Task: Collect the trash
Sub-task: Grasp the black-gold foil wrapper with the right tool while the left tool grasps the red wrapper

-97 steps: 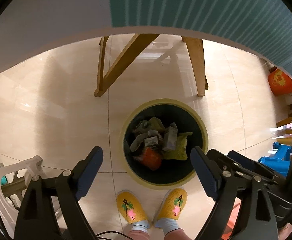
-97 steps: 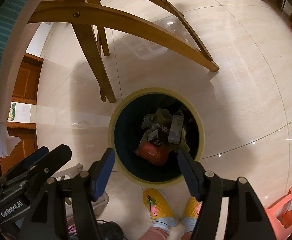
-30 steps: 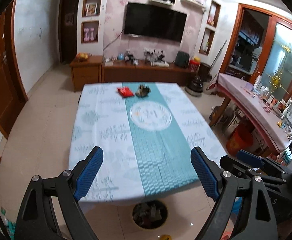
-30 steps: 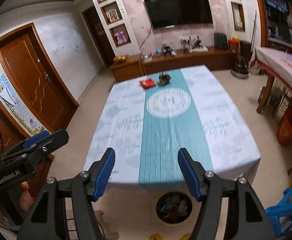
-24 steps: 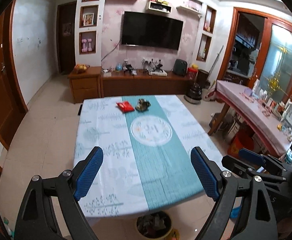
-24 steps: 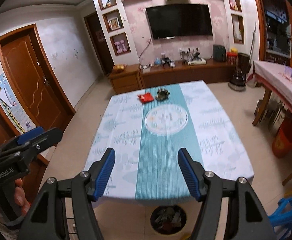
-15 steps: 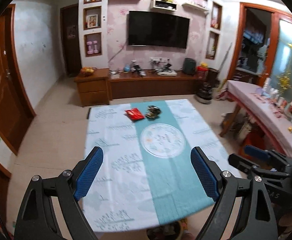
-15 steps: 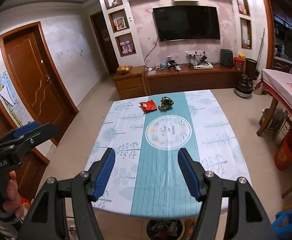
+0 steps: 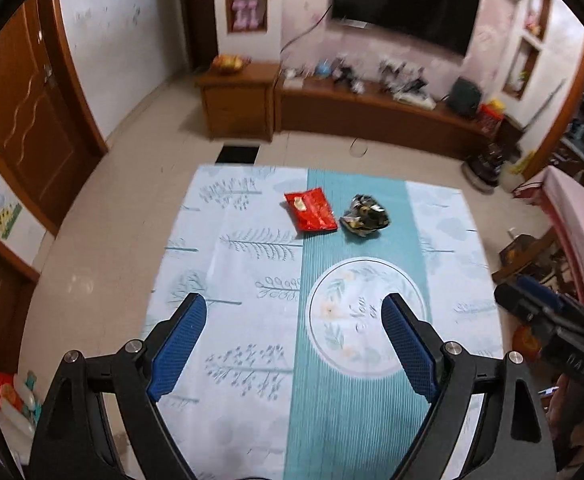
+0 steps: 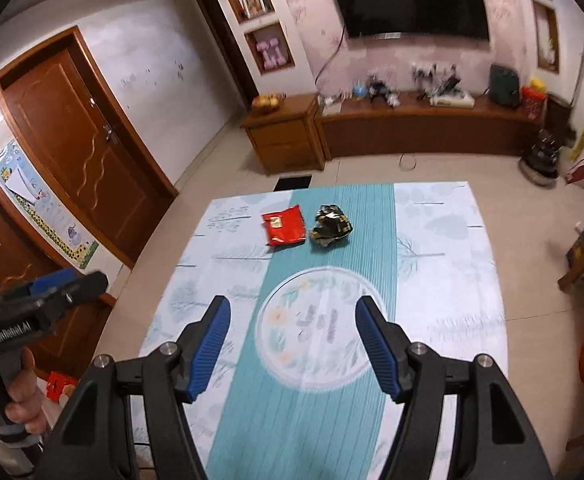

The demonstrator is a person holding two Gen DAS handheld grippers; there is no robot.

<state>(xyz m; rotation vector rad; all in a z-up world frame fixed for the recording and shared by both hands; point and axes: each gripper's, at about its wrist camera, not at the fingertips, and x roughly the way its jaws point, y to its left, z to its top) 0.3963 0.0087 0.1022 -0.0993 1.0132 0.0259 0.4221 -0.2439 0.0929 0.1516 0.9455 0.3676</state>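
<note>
A flat red snack wrapper (image 9: 311, 215) lies at the far end of the table (image 9: 231, 264), with a crumpled dark wrapper (image 9: 364, 220) just to its right on the teal runner. Both also show in the right wrist view, the red wrapper (image 10: 284, 230) and the dark one (image 10: 330, 231). My left gripper (image 9: 294, 344) is open and empty above the near half of the table. My right gripper (image 10: 294, 348) is open and empty, also above the near half. The trash bin is out of view.
A wooden TV cabinet (image 10: 412, 124) with clutter runs along the far wall under a TV (image 10: 406, 2). A wooden door (image 10: 75, 152) is at the left. A second table (image 9: 576, 216) and chairs stand at the right. Tiled floor surrounds the table.
Both grippers have risen from over the bin on the floor and moved forward over the table. The two wrappers now look larger and closer. The bin has dropped out of view.
</note>
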